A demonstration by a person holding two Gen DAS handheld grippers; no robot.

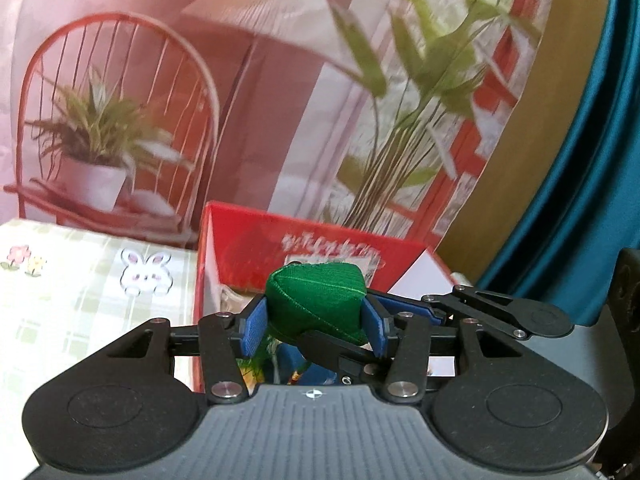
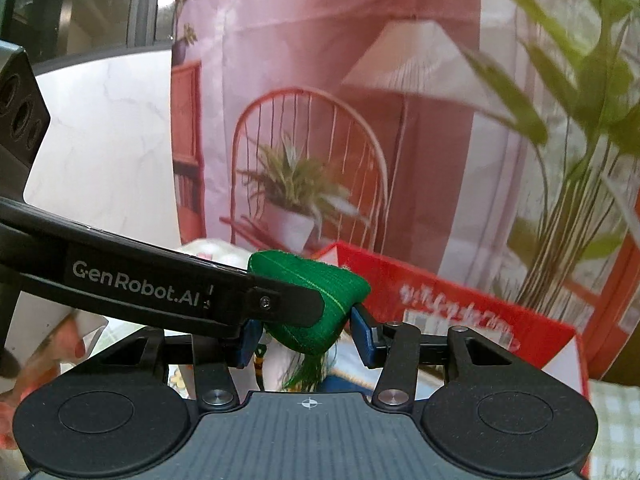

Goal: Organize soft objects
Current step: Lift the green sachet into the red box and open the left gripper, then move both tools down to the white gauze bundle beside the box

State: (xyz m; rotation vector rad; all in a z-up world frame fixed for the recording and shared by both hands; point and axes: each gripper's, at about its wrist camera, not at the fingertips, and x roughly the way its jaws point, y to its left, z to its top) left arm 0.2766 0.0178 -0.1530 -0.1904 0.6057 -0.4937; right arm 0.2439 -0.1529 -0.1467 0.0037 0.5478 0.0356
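Checked cloth (image 1: 80, 304) in pale green and white covers the table on the left, printed with a white rabbit (image 1: 146, 274) and small pink and yellow flowers (image 1: 22, 260). Behind it hangs a pink printed backdrop (image 1: 280, 120) showing a red wire chair, a potted plant, a lamp and tall green leaves. To the right of that come a mustard strip and a teal curtain (image 1: 592, 160). In the right wrist view a white marble-look wall (image 2: 104, 128) and a dark window frame sit at far left.

Beyond the grippers stands a red cardboard box (image 1: 248, 248) with its flaps up; white lettering on its inner wall is too smeared to read.

A green fabric pouch (image 1: 316, 300), triangular with a paler seam and a green tassel hanging below, is over the box opening. Both tools are on it. The left gripper (image 1: 316, 326) has its blue pads against the pouch's sides. The right gripper (image 2: 304, 334) pinches it too, though its right pad seems only just touching. In that view the left gripper's finger crosses in from the left, marked "GenRobot.AI".

Part of a hand (image 2: 24, 364) with red nails shows at the lower left edge.
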